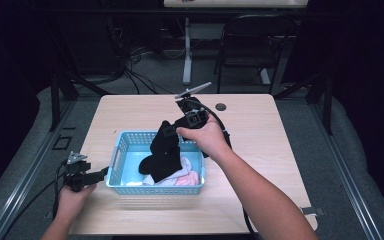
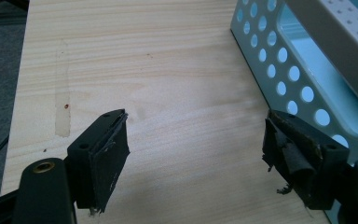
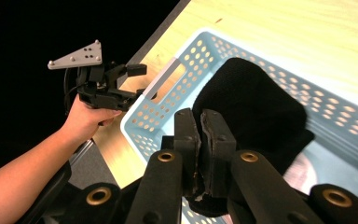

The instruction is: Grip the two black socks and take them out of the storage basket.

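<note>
High view first: a light wooden table (image 1: 250,125) takes up the middle of the shot, with a dark floor, cables and a black chair (image 1: 252,47) behind it. Sitting on the table toward the near left is a light blue plastic basket (image 1: 125,150) with round holes punched through its walls. Inside it there's a small heap of clothes, with pale pink and white fabric (image 1: 185,176) lying at the bottom.

A black garment (image 1: 162,152) is half out of that basket — its top end is up in the air while the lower part hangs down onto the pink pile. The right gripper (image 1: 167,131) has its jaws pressed together on the top of that black cloth, and the person's right hand (image 1: 205,136) comes in over the basket's far right corner to hold it there. In the right gripper view the two jaws sit nearly flush with the black garment (image 3: 256,102) bunched right behind them, above the basket (image 3: 345,116).

Over at the near left edge of the table, the left gripper (image 1: 102,173) hovers just beside the basket's left wall — not touching anything that I can see. In the left gripper view its jaws are spread wide with just bare wood between them, and the basket wall (image 2: 279,70) runs along the right side, close to the right jaw. The worn pads (image 2: 107,161) look pretty frayed, tbh.
</note>
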